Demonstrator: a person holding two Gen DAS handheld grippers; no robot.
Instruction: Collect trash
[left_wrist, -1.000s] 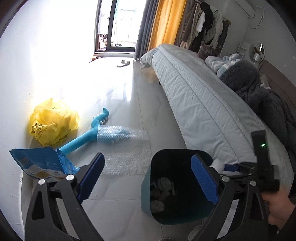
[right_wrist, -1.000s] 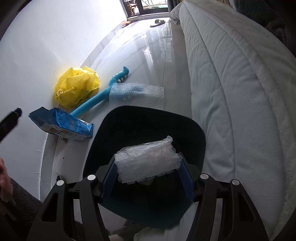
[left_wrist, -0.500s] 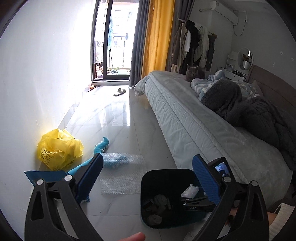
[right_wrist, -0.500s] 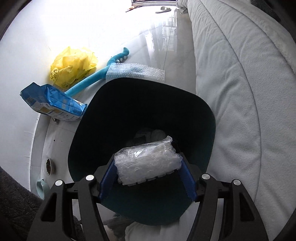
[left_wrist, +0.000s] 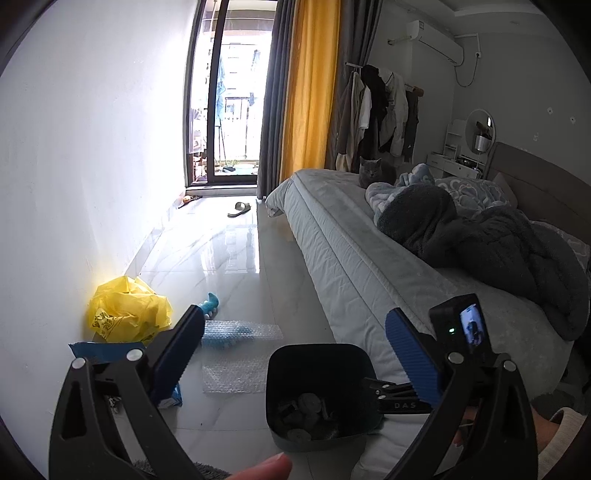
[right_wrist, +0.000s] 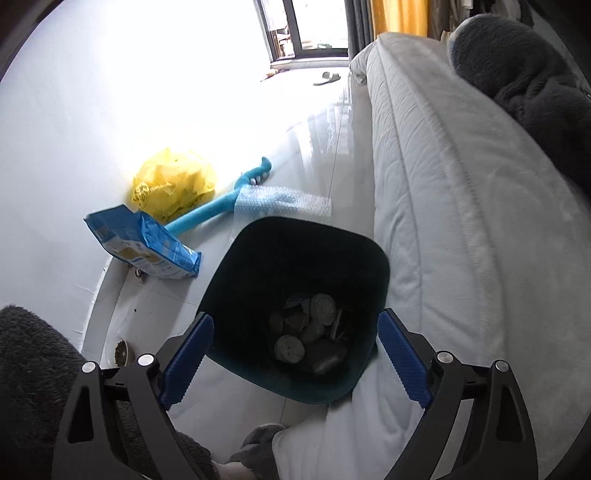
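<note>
a grey cat (left_wrist: 376, 171) sits on the bed (left_wrist: 343, 258) near yellow curtains (left_wrist: 310, 88).

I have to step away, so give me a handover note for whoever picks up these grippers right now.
Right gripper: above the bin, jaws opening, nothing between them.
Left gripper: open, empty, raised over the floor near the bin.
Done: the bin beside the bed holds several crumpled wads.
Left on the floor by the wall: yellow bag, blue packet, bubble wrap lying over a blue toy.
Next, probably: pick up the packet or the bubble wrap, nearest the bin.
</note>
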